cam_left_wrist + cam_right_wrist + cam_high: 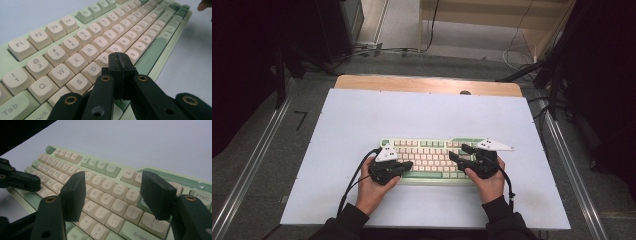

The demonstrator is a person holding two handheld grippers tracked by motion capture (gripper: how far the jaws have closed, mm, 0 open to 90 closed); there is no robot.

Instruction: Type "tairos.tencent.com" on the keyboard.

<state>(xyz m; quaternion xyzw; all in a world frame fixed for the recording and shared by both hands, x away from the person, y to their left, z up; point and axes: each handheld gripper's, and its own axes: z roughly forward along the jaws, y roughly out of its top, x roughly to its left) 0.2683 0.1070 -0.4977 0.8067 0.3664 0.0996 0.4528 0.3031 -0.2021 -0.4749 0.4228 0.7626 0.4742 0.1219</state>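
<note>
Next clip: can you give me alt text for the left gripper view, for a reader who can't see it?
The left gripper, its two black jaws shut together with nothing between them, hovers low over a pale green keyboard with cream keys, tips above the F and G keys. The keyboard runs diagonally across a white table.

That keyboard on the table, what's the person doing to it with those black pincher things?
A person holds a gripper in each hand over a green and cream keyboard lying on a white table. The left gripper has its jaws shut together, with the tip just above the keys around F and G, as if about to press one. The right gripper hovers over the keyboard's right end with its jaws open and nothing between them, above the keys near P and Enter.
</note>
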